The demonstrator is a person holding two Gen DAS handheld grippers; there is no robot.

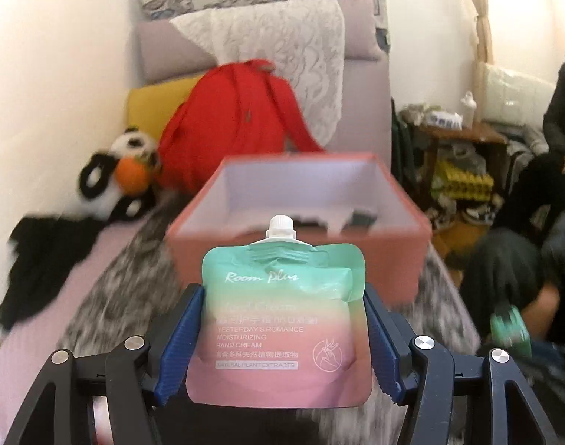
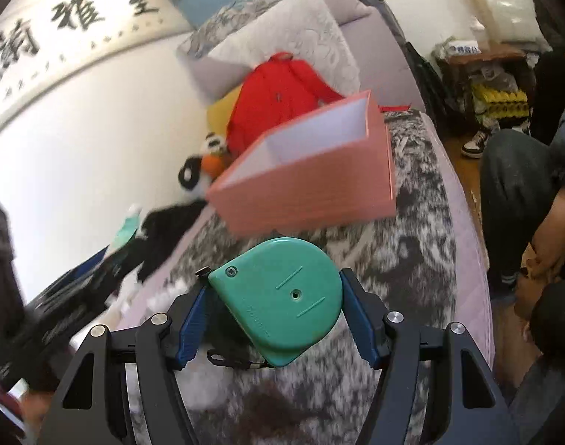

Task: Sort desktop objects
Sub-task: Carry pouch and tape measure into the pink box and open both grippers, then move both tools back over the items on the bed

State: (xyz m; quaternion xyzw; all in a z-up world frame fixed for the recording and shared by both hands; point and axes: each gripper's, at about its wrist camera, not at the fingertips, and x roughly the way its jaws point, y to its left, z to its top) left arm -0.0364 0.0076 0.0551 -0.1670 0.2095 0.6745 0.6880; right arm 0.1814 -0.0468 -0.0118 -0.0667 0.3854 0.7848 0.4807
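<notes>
My left gripper (image 1: 282, 319) is shut on a hand cream pouch (image 1: 278, 330), green fading to pink with a white cap, held upright above the bed. Just beyond it stands an open pink box (image 1: 401, 259) with a white inside; dark items lie at its bottom. My right gripper (image 2: 273, 304) is shut on a green tape measure (image 2: 282, 296), its blue pads (image 2: 360, 319) pressing both sides. The pink box (image 2: 304, 189) lies ahead of it on the grey patterned blanket (image 2: 412, 259). The left gripper with its pouch (image 2: 126, 230) shows blurred at the left of the right wrist view.
A red backpack (image 1: 230, 118), a yellow cushion (image 1: 148, 107) and a panda plush (image 1: 122, 174) sit behind the box against the wall. Black cloth (image 1: 41, 259) lies left on the bed. A person in dark clothes (image 1: 557, 141) sits at right by a cluttered wooden shelf (image 1: 464, 159).
</notes>
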